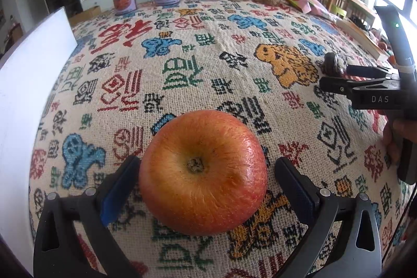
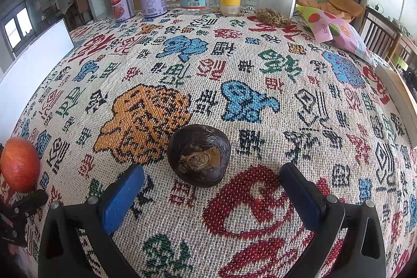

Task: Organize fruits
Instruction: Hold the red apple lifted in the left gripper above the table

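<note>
A: Fruit first, in the left wrist view: a round red-orange apple (image 1: pixel 202 172) sits stem end up on the woven cloth with coloured characters that covers the surface (image 1: pixel 208 64), right between the fingers (image 1: pixel 118 190) of the left gripper (image 1: pixel 206 185).

B: Clamped on it?

A: No. The fingers stand wide apart. The blue pad on one side looks at or just short of the skin; the other is clearly off it. I judge the apple to be resting on the cloth under its own weight.

B: And the right wrist view?

A: A dark brown wrinkled round fruit (image 2: pixel 199 155) lies on the same cloth, just ahead of the right gripper (image 2: pixel 212 193), a little to the picture-left of the centre line. Those fingers (image 2: pixel 122 196) are apart too, touching nothing.

B: Which hand is nearer to what?

A: Each to its own fruit. The apple shows at the far left edge of the right view, well apart from the dark fruit. Both fruits are round, so there is no long axis to line up with.
</note>
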Demonstrator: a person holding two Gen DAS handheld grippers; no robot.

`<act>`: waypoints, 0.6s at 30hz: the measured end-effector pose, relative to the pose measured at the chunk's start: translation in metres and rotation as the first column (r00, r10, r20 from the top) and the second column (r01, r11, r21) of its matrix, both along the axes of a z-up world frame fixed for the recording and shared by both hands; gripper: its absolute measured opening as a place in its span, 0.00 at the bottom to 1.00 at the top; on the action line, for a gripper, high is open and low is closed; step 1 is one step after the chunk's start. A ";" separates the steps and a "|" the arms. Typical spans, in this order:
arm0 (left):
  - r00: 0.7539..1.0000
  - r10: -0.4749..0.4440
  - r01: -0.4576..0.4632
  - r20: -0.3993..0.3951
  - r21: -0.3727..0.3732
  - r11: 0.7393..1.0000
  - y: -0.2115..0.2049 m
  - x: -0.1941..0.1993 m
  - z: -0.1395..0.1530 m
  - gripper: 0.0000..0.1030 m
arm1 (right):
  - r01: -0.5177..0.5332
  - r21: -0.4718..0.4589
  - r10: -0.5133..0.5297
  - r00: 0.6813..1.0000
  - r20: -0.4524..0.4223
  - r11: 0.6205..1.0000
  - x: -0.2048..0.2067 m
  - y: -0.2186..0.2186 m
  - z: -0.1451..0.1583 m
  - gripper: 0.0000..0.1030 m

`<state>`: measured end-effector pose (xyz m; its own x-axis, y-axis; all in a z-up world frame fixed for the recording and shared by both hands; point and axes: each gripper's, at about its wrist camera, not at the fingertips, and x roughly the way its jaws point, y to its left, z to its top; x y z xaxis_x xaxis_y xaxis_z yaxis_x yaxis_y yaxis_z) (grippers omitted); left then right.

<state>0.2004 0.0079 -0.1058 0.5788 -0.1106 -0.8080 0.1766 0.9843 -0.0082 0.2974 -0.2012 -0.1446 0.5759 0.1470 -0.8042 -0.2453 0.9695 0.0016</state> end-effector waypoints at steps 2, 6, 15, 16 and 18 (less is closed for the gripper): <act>1.000 0.000 0.000 0.000 0.000 1.000 0.000 0.000 0.000 1.00 | 0.000 0.000 0.000 1.000 0.000 1.000 0.000 0.000 0.000 1.00; 1.000 0.003 -0.003 0.000 0.000 1.000 0.001 0.001 0.000 1.00 | 0.000 0.003 0.000 1.000 0.000 1.000 0.000 0.000 0.000 1.00; 1.000 0.017 -0.017 0.001 -0.001 1.000 0.002 0.000 0.000 1.00 | 0.000 0.000 0.000 1.000 0.000 1.000 0.000 0.000 0.000 1.00; 1.000 0.018 -0.018 0.001 -0.001 1.000 0.002 0.000 -0.001 1.00 | 0.000 0.000 0.000 1.000 0.000 1.000 0.000 0.000 0.000 1.00; 1.000 0.018 -0.018 0.001 -0.001 1.000 0.002 0.000 -0.001 1.00 | 0.000 0.001 0.000 1.000 0.000 1.000 0.000 0.000 0.000 1.00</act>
<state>0.2004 0.0103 -0.1063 0.5817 -0.1015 -0.8071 0.1591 0.9872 -0.0095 0.2974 -0.2014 -0.1447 0.5760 0.1475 -0.8040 -0.2449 0.9695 0.0024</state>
